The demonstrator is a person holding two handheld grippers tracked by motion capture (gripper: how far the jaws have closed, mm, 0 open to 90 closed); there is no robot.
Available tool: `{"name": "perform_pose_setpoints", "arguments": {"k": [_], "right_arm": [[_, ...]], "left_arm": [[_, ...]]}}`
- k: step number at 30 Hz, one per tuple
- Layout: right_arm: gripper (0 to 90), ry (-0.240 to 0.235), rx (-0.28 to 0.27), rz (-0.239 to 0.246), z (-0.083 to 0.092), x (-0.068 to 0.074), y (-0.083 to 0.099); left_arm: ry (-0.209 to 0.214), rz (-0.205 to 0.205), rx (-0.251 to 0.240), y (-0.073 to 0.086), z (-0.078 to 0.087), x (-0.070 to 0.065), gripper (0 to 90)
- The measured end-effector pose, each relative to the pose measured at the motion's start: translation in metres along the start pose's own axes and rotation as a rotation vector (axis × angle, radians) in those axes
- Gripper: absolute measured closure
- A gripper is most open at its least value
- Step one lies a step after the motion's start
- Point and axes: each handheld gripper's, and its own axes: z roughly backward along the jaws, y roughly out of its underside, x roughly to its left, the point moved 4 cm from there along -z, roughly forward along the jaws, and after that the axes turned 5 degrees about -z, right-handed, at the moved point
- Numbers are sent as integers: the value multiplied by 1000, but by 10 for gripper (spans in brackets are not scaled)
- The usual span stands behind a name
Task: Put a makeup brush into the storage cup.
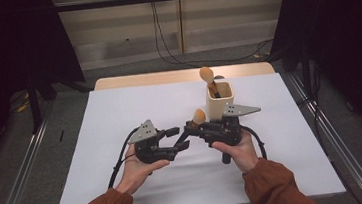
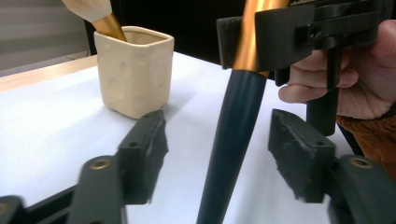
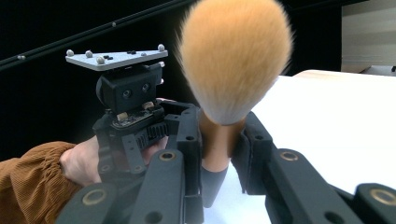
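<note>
Holder: cream square ceramic cup (image 1: 218, 101), near tabletop's far edge, right of centre.
Contents: orange-bristled brush (image 1: 208, 77), upright inside.

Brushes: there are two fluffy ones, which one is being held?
The brush clamped by the right gripper, in front of the cup. The other brush stands in that cup.

I see a table (image 1: 126, 177) covered by a white sheet, with a strip of pale wood exposed along its far edge. One cream square holder (image 1: 219, 103) stands directly on the sheet, right of centre toward the far side. A makeup brush (image 1: 209, 78) stands upright inside it.
</note>
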Motion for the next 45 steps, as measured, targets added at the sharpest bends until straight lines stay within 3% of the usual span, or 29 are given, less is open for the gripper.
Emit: {"name": "perform_pose_setpoints", "arguments": {"k": [6,12,14,18,22,25,32,35,37,40,45], "right_arm": [[740,14,14,10,2,-3,0],[740,28,24,13,5,-5,-1],[740,35,27,15,7,-5,-1],[740,51,25,16,10,-7,-2],[740,62,20,14,15,-7,-4],[740,76,16,20,18,-7,-6],[743,110,34,36,24,-11,-7],[743,132,41,49,28,-13,-8],[743,145,43,58,31,-14,-9],[743,165,46,71,36,-18,-12],[743,180,53,81,40,-20,-14]], "left_arm": [[-42,-7,41,3,3,2,189],[-71,-22,65,4,11,2,128],[-82,-17,73,5,15,3,100],[-142,10,95,8,25,7,41],[-185,15,109,9,38,12,26],[-235,27,89,8,49,15,26],[-255,26,63,17,69,15,17],[-244,29,19,19,78,13,23],[-268,19,48,21,83,14,24],[-280,34,26,23,91,15,23],[-322,26,37,32,106,15,21]]}}
